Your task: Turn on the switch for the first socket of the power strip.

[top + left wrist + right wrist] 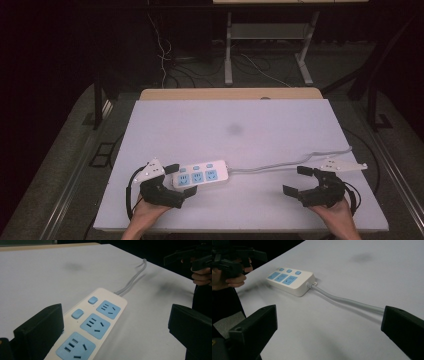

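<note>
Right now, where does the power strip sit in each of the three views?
High view: power strip lower left of centre, beside the left gripper.
Left gripper view: bottom centre, between the open jaws.
Right gripper view: upper left, far off.
Shared landmark: the grey cable leaving the strip's end.

Power strip (92, 322) between the left gripper's (177, 181) jaws: smooth cream plastic, slight sheen, matt blue socket faces. Its cord (347, 301), running past the right gripper (295, 181): smooth grey sheath, probably rubber or PVC. Jaws: matt black plastic. Table top (260, 130) under both: matt white, smudged; wood edge (230, 93) at the far side.
</note>
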`<move>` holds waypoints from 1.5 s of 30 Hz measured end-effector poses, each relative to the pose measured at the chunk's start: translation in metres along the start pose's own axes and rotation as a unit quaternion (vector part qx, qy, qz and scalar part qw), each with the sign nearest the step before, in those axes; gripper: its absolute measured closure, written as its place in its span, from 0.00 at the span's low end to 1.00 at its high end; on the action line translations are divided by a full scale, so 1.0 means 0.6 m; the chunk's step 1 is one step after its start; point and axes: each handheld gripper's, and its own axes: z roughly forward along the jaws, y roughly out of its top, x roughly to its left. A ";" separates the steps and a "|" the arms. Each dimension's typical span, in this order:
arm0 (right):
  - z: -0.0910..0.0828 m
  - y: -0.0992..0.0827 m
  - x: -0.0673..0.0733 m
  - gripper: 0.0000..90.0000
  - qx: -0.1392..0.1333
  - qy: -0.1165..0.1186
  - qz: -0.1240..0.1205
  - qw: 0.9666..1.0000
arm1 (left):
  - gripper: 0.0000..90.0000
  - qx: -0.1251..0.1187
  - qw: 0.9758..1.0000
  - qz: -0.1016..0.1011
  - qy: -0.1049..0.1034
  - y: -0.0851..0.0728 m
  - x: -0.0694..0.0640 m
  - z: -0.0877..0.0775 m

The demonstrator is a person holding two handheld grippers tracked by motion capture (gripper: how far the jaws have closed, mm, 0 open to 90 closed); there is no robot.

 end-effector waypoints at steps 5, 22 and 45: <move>0.000 -0.001 0.000 0.00 0.002 0.000 0.001 1.000 | 0.00 0.002 1.000 0.002 -0.001 0.000 0.000 0.000; 0.007 -0.003 0.005 0.00 0.023 0.003 -0.007 1.000 | 0.00 0.001 1.000 0.004 -0.002 0.001 0.000 -0.003; 0.000 -0.005 -0.003 0.00 0.017 -0.002 0.001 1.000 | 0.00 0.043 0.999 0.026 0.001 0.028 -0.013 -0.002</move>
